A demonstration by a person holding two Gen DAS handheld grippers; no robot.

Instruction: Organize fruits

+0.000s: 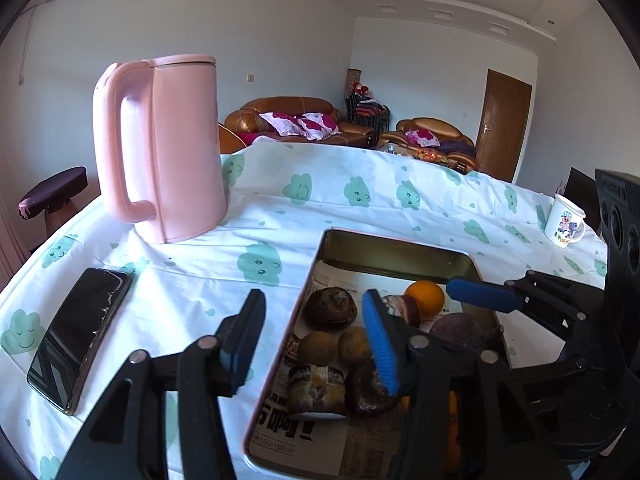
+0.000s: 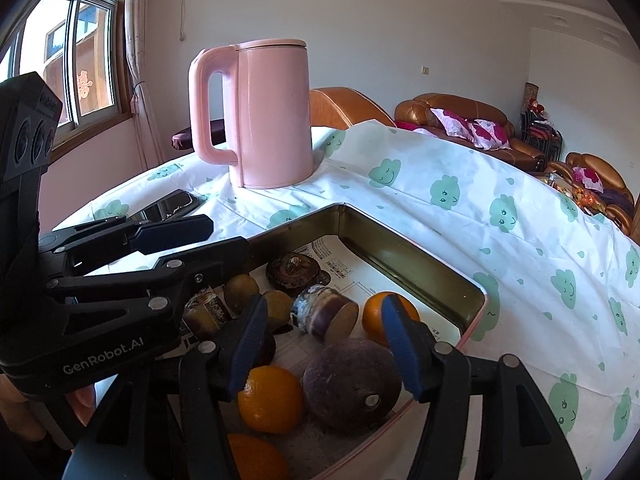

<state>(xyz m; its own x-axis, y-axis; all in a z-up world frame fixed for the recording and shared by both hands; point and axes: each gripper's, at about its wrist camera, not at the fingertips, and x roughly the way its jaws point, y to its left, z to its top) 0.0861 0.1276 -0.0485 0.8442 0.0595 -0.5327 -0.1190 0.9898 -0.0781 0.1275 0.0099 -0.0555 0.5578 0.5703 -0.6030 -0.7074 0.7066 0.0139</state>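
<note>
pink kettle (image 1: 168, 148) and phone (image 1: 80, 336) crowd tray's (image 1: 400, 246) left; bare cloth (image 1: 380, 208) behind

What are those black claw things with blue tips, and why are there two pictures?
Each claw is a hand-held gripper: a person carries one in each hand, with a camera on it looking along its two fingers. One picture comes from the left hand-held gripper, the other from the right hand-held gripper. Each camera also sees the other claw at its side. Both stand open and hold nothing. Below them a metal tray lined with newspaper holds oranges, small brownish fruits and a big dark round one. On the cloud-print tablecloth also stand a pink kettle, a phone and a mug.
</note>
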